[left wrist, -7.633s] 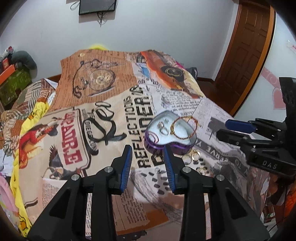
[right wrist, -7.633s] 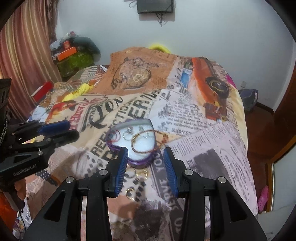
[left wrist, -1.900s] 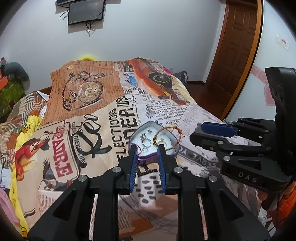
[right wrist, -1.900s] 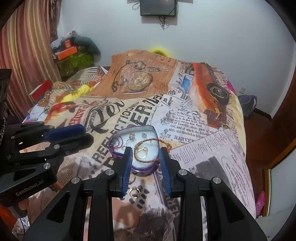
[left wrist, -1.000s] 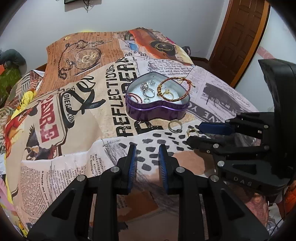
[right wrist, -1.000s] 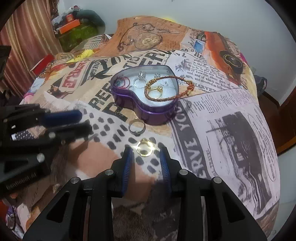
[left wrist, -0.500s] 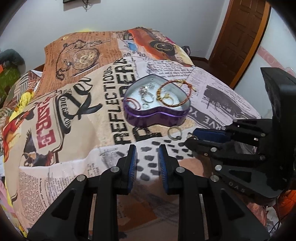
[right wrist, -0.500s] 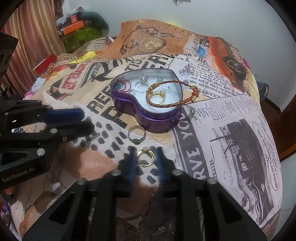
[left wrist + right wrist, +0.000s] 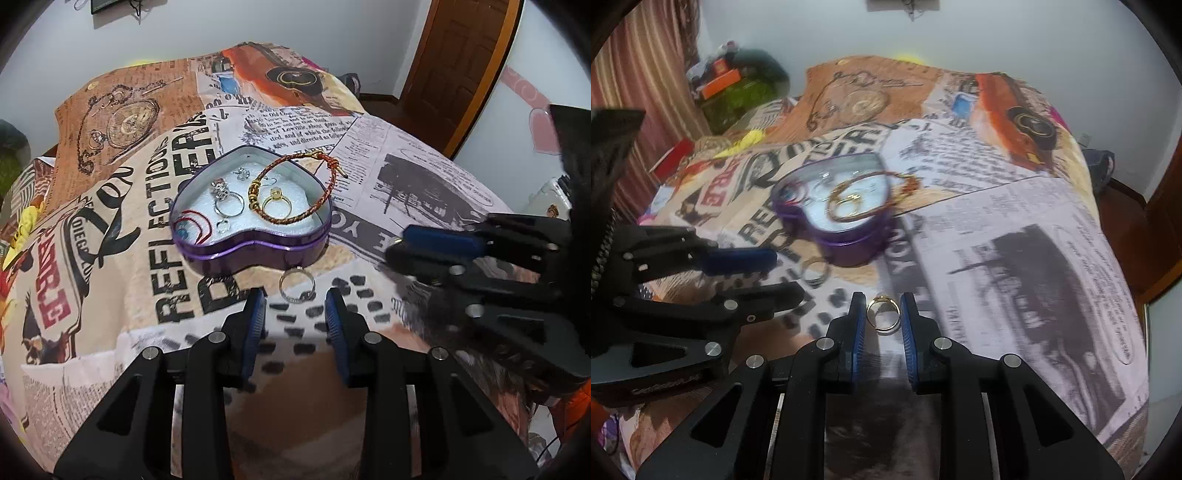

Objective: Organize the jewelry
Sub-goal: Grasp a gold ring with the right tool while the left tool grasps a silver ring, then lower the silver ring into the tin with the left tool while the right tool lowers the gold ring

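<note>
A purple heart-shaped tin [image 9: 258, 251] sits on the printed bedspread and holds several rings and a braided red-gold bracelet [image 9: 295, 188]; it also shows in the right wrist view [image 9: 846, 247]. A silver ring [image 9: 296, 285] lies on the bedspread just in front of the tin. My left gripper [image 9: 294, 295] is open, its jaws either side of and just short of that ring. My right gripper [image 9: 882, 308] is shut on a gold ring [image 9: 882, 314], held between its pads. The silver ring [image 9: 814, 273] shows blurred to the left.
The bedspread [image 9: 424, 192] covers a bed that drops off at the right toward a wooden door [image 9: 461, 62]. Clutter, a green bag [image 9: 738, 96] and a striped curtain stand at the far left. A wall screen hangs above the bed head.
My right gripper has closed on the gold ring and lifted it off the bedspread. My left gripper has opened wider and moved right and forward to the silver ring.
</note>
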Motion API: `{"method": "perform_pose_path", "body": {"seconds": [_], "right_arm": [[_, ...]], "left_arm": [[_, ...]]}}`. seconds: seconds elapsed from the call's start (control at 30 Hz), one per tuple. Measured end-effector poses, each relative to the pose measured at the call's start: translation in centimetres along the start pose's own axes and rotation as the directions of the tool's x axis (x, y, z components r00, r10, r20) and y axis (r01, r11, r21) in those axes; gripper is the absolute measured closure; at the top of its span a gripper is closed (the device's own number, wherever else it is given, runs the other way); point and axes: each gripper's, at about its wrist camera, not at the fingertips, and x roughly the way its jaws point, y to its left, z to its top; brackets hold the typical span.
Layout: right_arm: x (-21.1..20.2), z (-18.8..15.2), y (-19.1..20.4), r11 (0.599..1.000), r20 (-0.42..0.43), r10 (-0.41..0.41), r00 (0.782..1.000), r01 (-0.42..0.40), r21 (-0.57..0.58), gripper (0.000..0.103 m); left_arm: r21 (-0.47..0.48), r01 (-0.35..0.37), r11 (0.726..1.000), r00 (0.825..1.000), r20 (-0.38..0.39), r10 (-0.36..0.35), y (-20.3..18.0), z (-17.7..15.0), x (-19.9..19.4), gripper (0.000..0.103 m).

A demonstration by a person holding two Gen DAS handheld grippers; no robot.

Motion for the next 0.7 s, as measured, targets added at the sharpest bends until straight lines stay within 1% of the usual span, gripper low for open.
{"method": "perform_pose_path", "body": {"seconds": [0.17,0.3,0.33,0.37,0.4,0.53,0.7], "right_arm": [[-0.9,0.1,-1.3,1.0,0.027,-0.005,1.0,0.004,0.026,0.086],[-1.1,0.3,-1.4,1.0,0.042,0.0,0.999,-0.001,0.027,0.086],[-1.1,0.4,-1.4,1.0,0.044,0.002,0.999,-0.003,0.028,0.086],[-1.2,0.4,-1.4,1.0,0.046,0.005,0.999,-0.006,0.028,0.086],[-1.2,0.4,-1.4,1.0,0.048,0.008,0.999,-0.009,0.028,0.086],[-1.3,0.6,-1.2,1.0,0.053,0.013,0.998,-0.015,0.028,0.086],[-1.6,0.9,-0.9,1.0,0.063,0.011,0.998,-0.012,0.024,0.086]], "left_arm": [[-0.013,0.005,1.0,1.0,-0.013,-0.005,0.0,0.6,1.0,0.069],[-0.014,0.003,1.0,1.0,-0.007,-0.003,-0.1,0.7,1.2,0.07],[-0.014,0.004,1.0,1.0,-0.003,-0.004,-0.1,0.7,1.1,0.071],[-0.015,0.008,1.0,1.0,-0.001,-0.008,0.0,0.7,1.1,0.079],[-0.016,0.01,1.0,1.0,-0.001,-0.01,0.0,0.7,1.1,0.082],[-0.017,0.012,1.0,1.0,0.026,-0.011,0.1,0.6,0.6,0.082],[-0.014,-0.004,1.0,0.998,0.065,0.005,0.2,0.6,-0.5,0.082]]}}
